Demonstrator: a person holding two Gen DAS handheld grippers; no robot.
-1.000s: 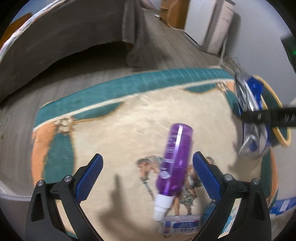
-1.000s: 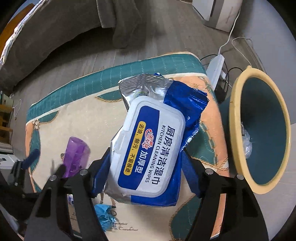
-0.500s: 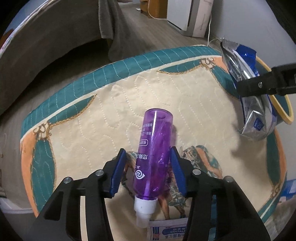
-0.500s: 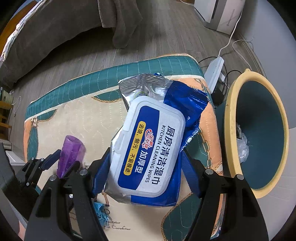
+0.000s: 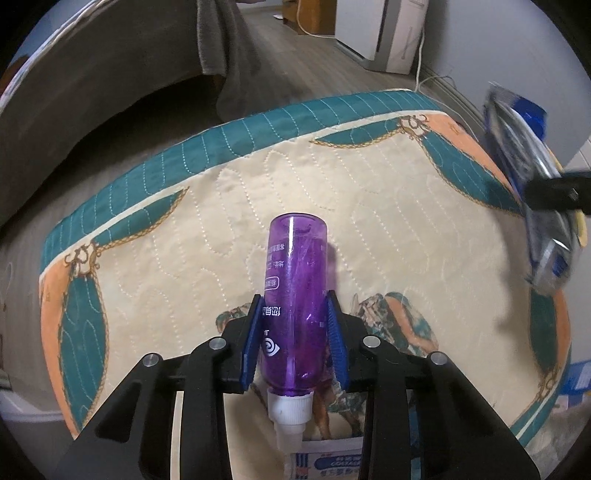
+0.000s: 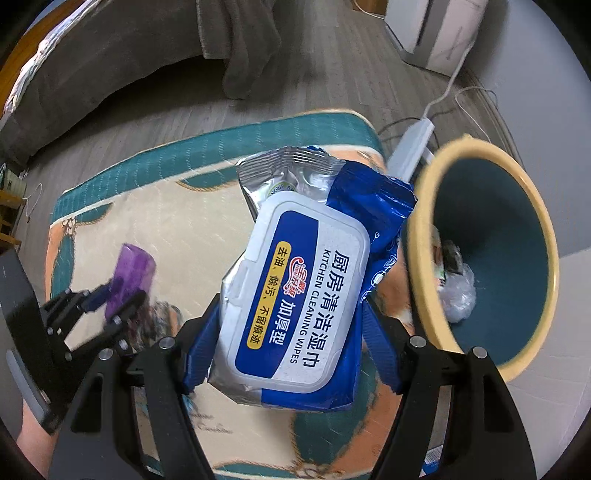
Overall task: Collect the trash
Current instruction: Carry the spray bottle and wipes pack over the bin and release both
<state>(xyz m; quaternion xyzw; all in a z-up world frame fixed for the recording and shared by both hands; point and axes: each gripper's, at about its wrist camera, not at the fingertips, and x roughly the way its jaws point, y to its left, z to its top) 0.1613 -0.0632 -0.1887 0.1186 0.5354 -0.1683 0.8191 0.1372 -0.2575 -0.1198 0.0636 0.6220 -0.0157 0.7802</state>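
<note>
A purple spray bottle [image 5: 295,251] with a white nozzle lies on the quilted rug [image 5: 177,258]. My left gripper [image 5: 293,299] straddles its lower body; its jaws are closing and the blue pads touch both sides of the bottle. The right wrist view shows the same bottle [image 6: 133,269] and left gripper [image 6: 110,295] at the left. My right gripper [image 6: 291,310] is shut on a blue and silver pack of kitchen cleaning wipes [image 6: 299,295], held in the air beside a teal bin with a yellow rim [image 6: 550,258]. The pack [image 5: 543,221] also shows at the right of the left wrist view.
The bin holds crumpled plastic [image 6: 458,291]. A white power strip [image 6: 413,144] with cables lies behind the bin. A small printed box [image 5: 332,458] sits under the bottle's nozzle. A grey-covered bed [image 6: 110,74] borders the far side, and a white appliance [image 5: 399,33] stands at the back wall.
The left jaws went from wide open to pressed around the purple bottle as the gripper moved in. The right gripper carried the wipes pack nearer the bin.
</note>
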